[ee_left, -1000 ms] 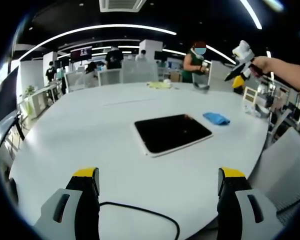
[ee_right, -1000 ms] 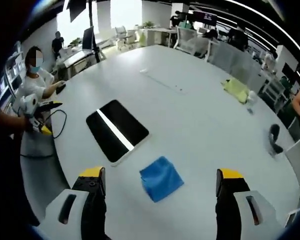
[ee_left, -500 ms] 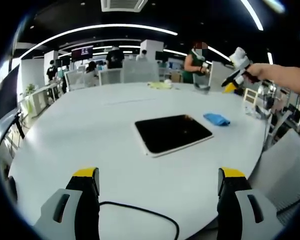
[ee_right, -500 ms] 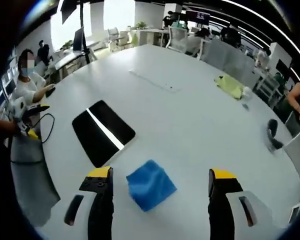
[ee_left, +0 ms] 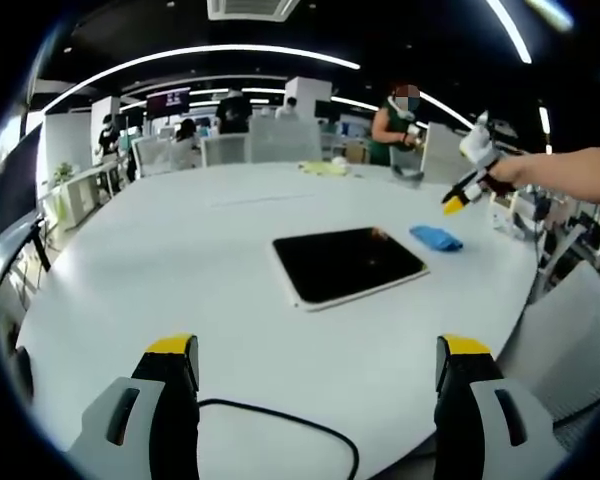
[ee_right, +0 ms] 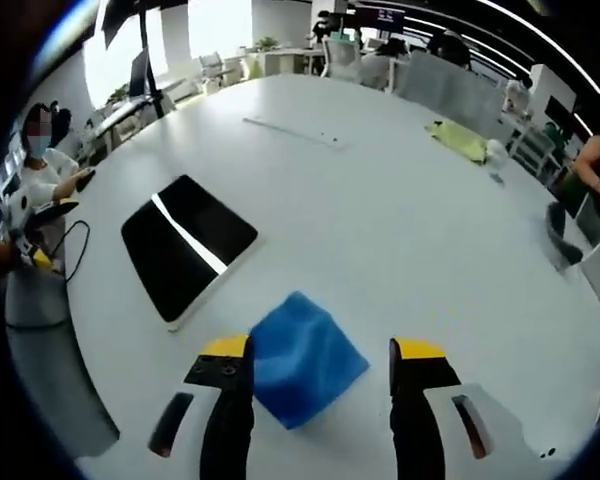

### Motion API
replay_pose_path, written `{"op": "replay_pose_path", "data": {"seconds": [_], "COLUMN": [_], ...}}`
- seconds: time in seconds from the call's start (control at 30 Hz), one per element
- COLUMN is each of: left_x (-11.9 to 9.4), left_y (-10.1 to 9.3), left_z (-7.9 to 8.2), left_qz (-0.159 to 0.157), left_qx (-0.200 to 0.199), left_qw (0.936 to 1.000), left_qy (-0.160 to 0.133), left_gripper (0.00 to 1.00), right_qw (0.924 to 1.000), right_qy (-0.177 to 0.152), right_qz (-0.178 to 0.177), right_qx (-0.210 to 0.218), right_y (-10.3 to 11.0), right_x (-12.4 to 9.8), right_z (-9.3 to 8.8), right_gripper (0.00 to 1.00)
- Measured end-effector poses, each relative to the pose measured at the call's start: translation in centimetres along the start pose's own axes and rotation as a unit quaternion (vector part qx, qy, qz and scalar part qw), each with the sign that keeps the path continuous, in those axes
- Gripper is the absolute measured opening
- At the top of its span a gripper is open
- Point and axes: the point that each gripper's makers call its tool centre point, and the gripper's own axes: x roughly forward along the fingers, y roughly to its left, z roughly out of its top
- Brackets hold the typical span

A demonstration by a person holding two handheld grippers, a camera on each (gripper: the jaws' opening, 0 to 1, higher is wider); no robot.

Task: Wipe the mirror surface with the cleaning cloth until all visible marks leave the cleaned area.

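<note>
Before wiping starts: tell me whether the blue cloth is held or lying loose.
Lying loose: cloth rests flat on the table between the right gripper's open jaws.

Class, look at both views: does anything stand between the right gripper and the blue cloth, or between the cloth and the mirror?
Nothing visible does. The right gripper is open with the cloth between its jaws, and bare table separates cloth from mirror.

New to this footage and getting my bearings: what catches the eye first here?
A dark rectangular mirror with a pale border lies flat mid-table on the big round white table. A bright blue folded cleaning cloth sits just beside it, framed between the open jaws of the right gripper.
</note>
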Motion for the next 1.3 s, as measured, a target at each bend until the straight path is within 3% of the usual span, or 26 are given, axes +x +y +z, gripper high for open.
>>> {"op": "replay_pose_path", "data": {"seconds": [0.33, 0.47, 0.6, 0.63, 0.67, 0.7, 0.77, 1.3], "left_x": [0.1, 0.0, 0.1, 0.1, 0.1, 0.1, 0.1, 0.2], "left_y": [0.0, 0.0, 0.0, 0.0, 0.0, 0.0, 0.0, -0.1], "left_z": [-0.3, -0.3, -0.3, -0.3, -0.3, -0.3, -0.3, -0.2], "left_qz": [0.000, 0.001, 0.001, 0.001, 0.001, 0.001, 0.001, -0.002], "left_qx": [-0.002, -0.003, -0.003, -0.003, -0.003, -0.002, -0.003, 0.001], "left_qw": [1.0000, 1.0000, 1.0000, 1.0000, 1.0000, 1.0000, 1.0000, 1.0000], "left_qy": [0.006, 0.008, 0.009, 0.009, 0.009, 0.010, 0.009, 0.008], "left_gripper": [0.99, 0.99, 0.99, 0.99, 0.99, 0.99, 0.99, 0.99], "right_qw": [0.9997, 0.9993, 0.9955, 0.9981, 0.9914, 0.9917, 0.9964, 0.9949], "right_qy": [0.008, 0.025, 0.044, 0.001, 0.008, 0.004, 0.004, 0.024], "right_qz": [-0.010, -0.008, -0.007, -0.007, -0.034, -0.037, -0.043, -0.053], "right_qx": [0.021, 0.027, 0.084, 0.061, 0.126, 0.123, 0.072, 0.083], "right_y": [-0.1, 0.2, 0.4, -0.1, -0.6, -0.6, -0.4, -0.1], "right_x": [2.8, 3.8, 5.1, 4.8, 4.3, 4.3, 4.4, 4.8], "right_z": [-1.2, -2.1, -4.1, -2.9, -3.1, -3.1, -3.1, -3.1], "right_gripper": [0.39, 0.35, 0.14, 0.12, 0.09, 0.07, 0.06, 0.03]}}
